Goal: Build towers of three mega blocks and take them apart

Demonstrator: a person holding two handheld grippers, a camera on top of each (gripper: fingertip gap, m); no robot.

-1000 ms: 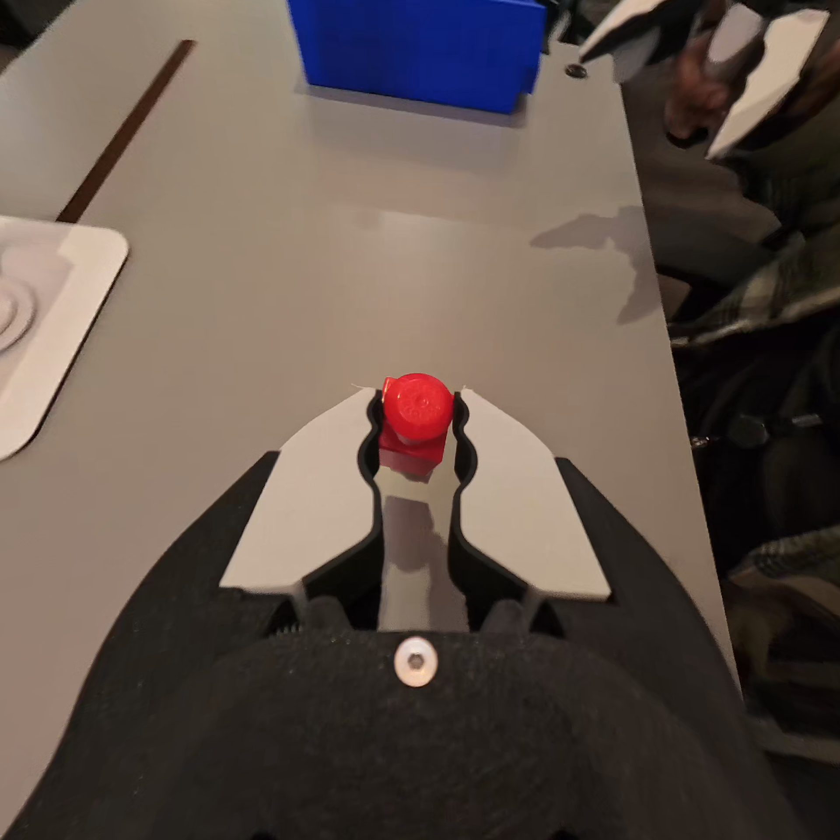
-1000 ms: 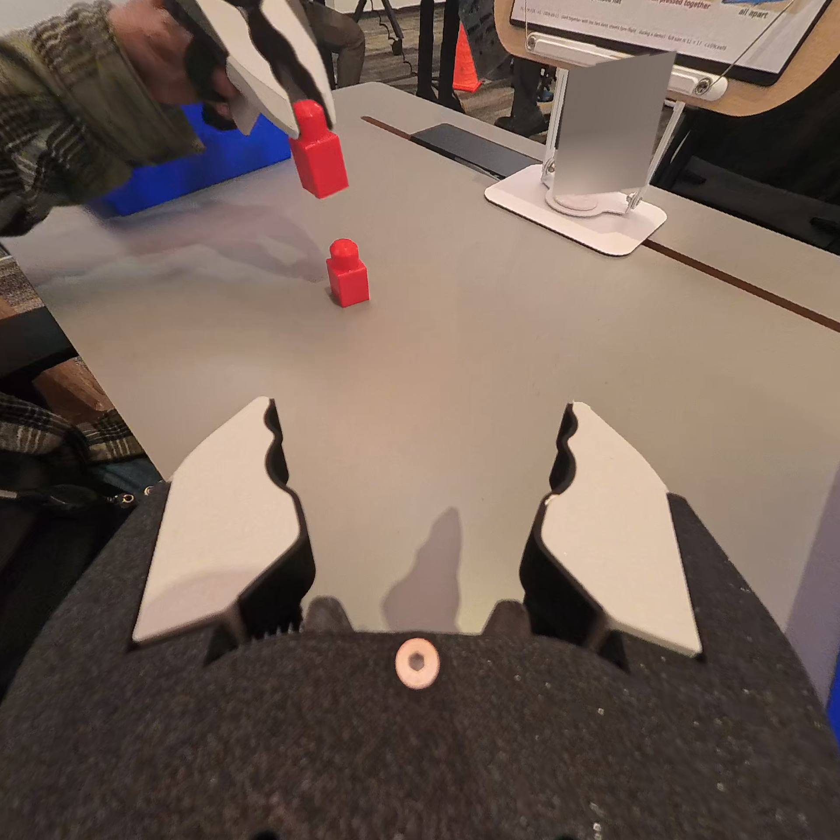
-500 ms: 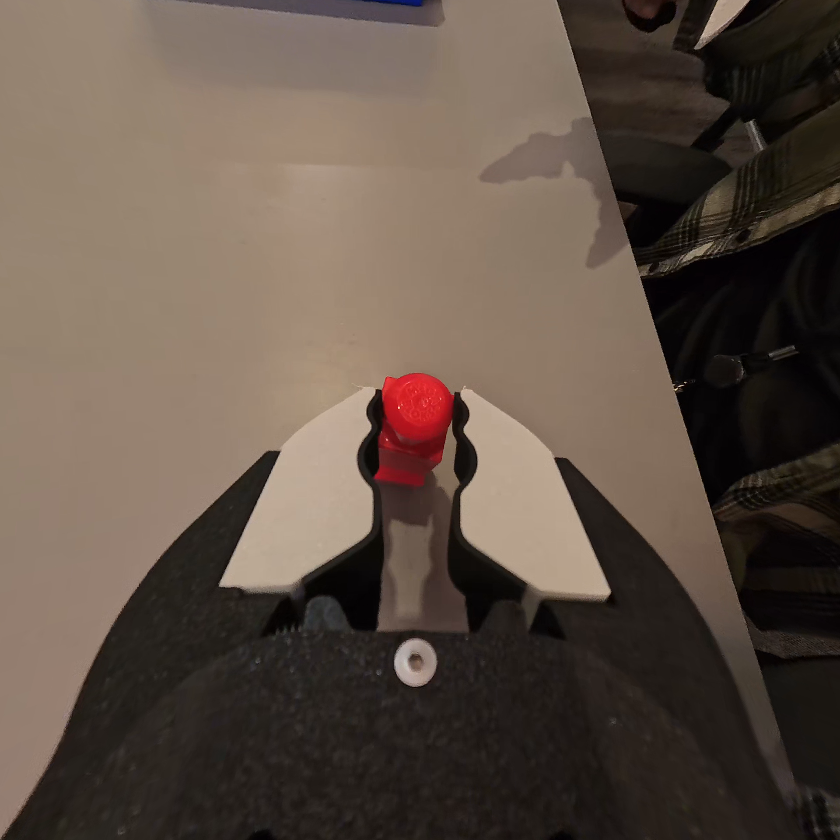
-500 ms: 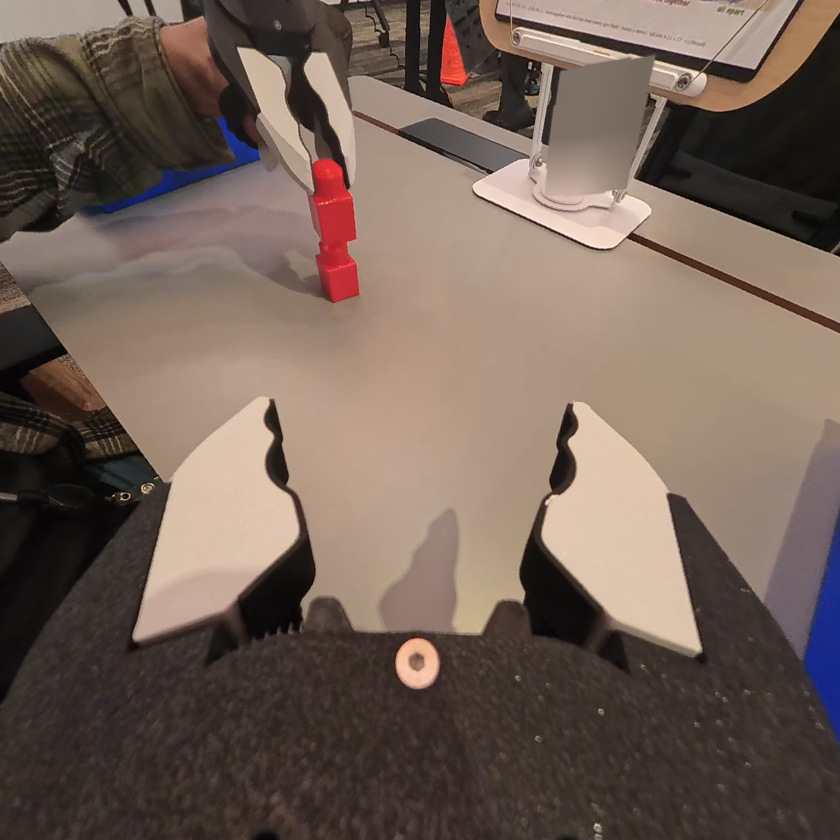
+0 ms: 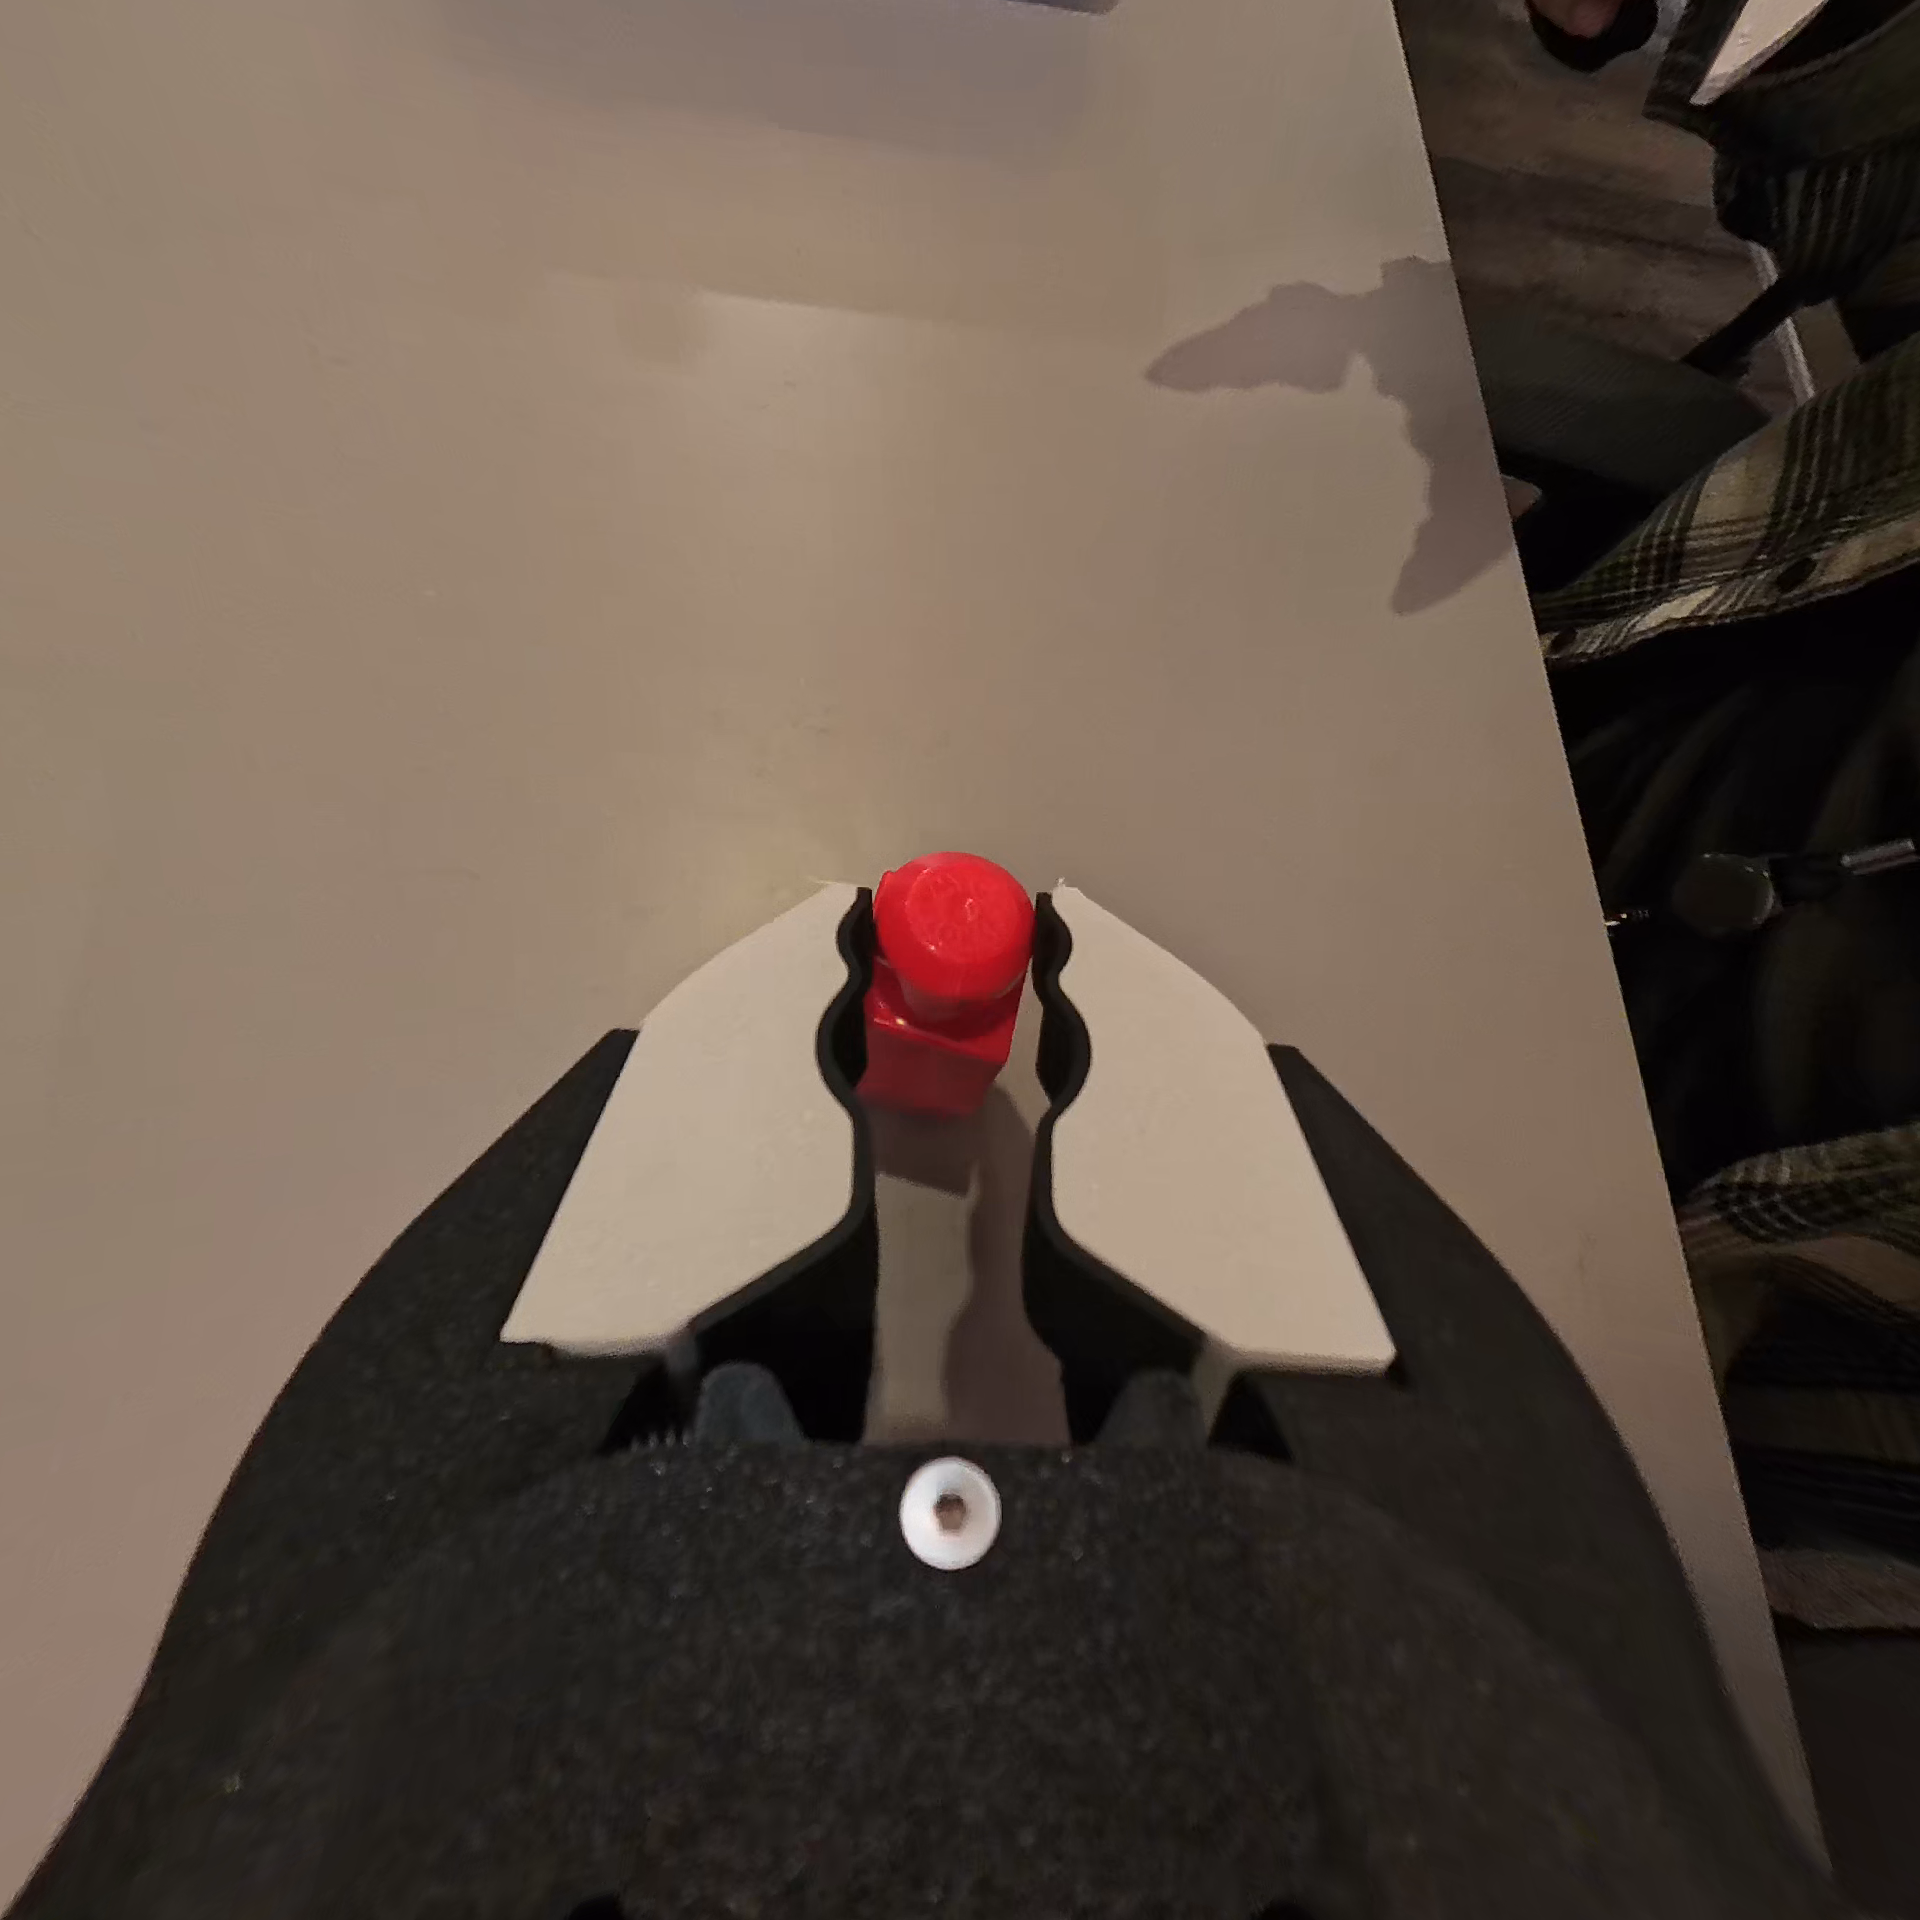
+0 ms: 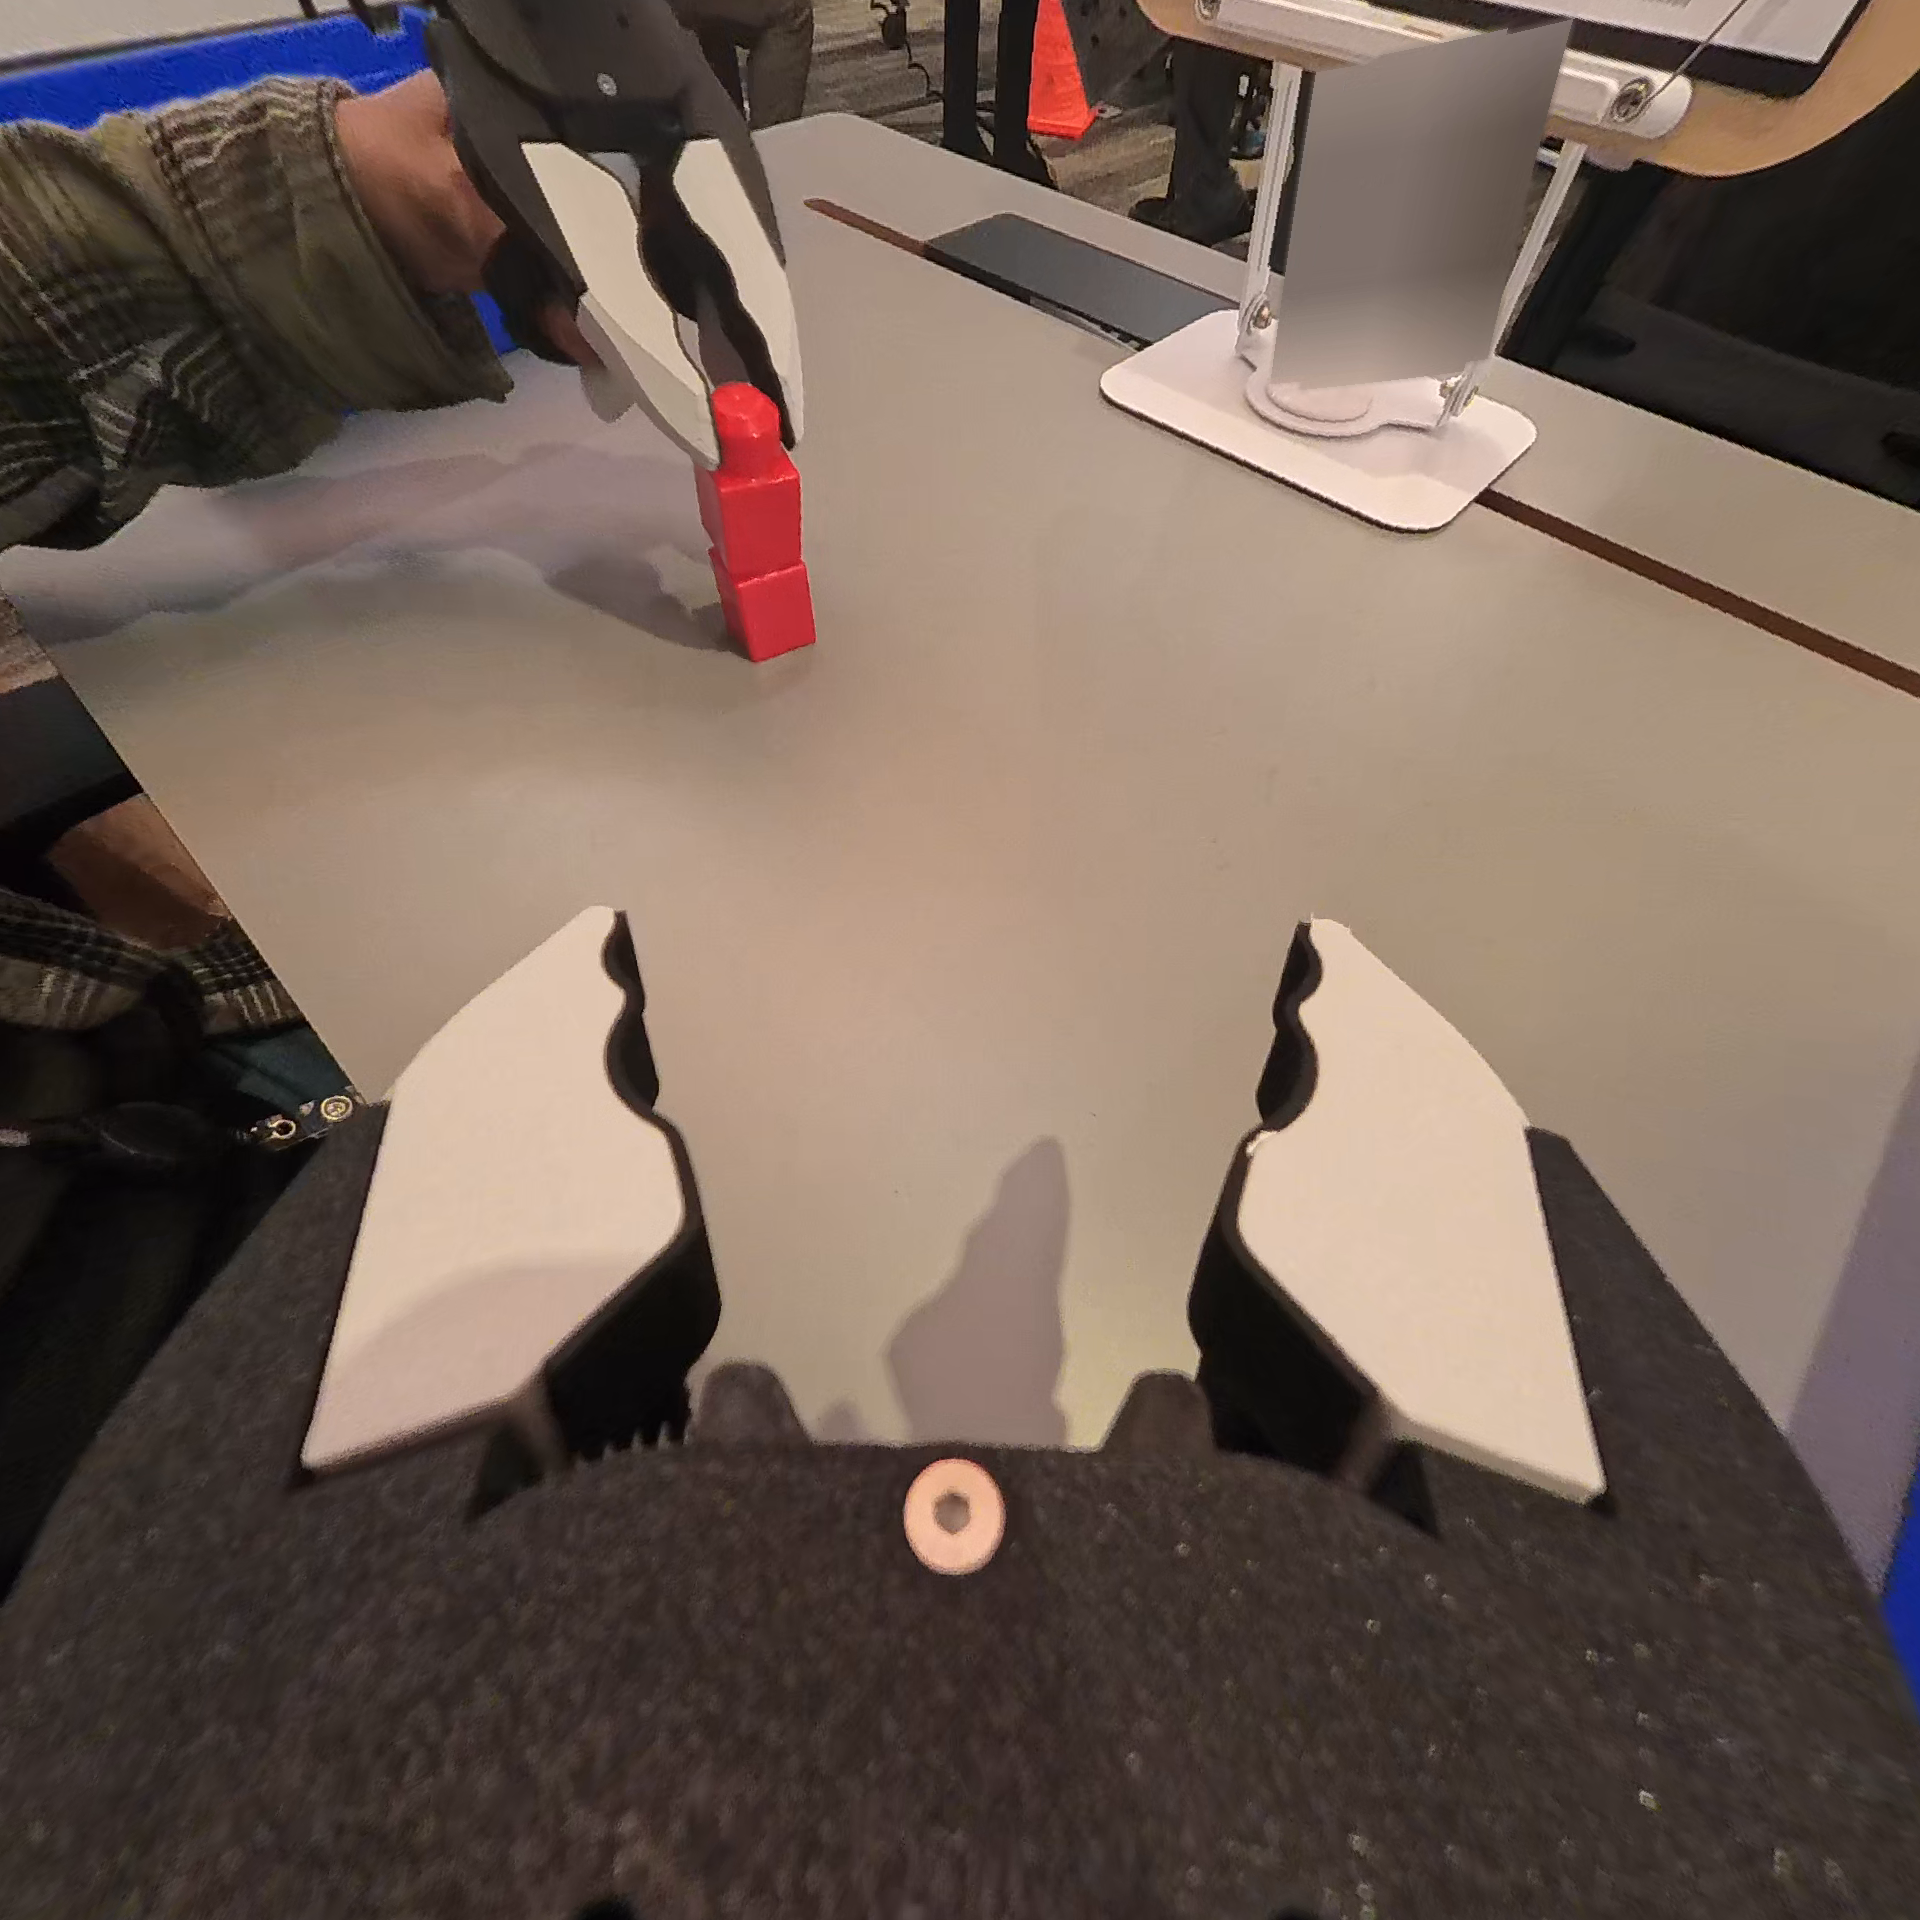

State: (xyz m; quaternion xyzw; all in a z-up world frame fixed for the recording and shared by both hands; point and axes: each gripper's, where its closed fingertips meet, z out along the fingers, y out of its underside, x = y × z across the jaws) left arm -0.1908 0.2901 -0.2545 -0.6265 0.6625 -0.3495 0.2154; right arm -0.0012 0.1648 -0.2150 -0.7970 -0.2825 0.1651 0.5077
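Note:
Two red mega blocks stand stacked on the grey table (image 6: 1039, 727): an upper block (image 6: 753, 488) sits on a lower block (image 6: 774, 613). My left gripper (image 6: 743, 416) comes down from above and is shut on the upper block's round stud. In the left wrist view the gripper (image 5: 951, 904) clamps that stud of the red block (image 5: 951, 935), and the lower block is hidden beneath it. My right gripper (image 6: 961, 935) is open and empty, low over the table, well short of the stack.
A white stand (image 6: 1340, 416) with a blurred panel sits at the back right, with a black phone (image 6: 1070, 275) beside it. A blue bin (image 6: 208, 62) is at the back left. The table edge (image 5: 1538, 831) runs close on the stack's right, with a plaid sleeve (image 5: 1766, 520) beyond. Some 25 cm of space lies between my two pairs of fingers.
My left gripper carried the red block down onto the block on the table, and the two now sit fully together. My right gripper stayed open.

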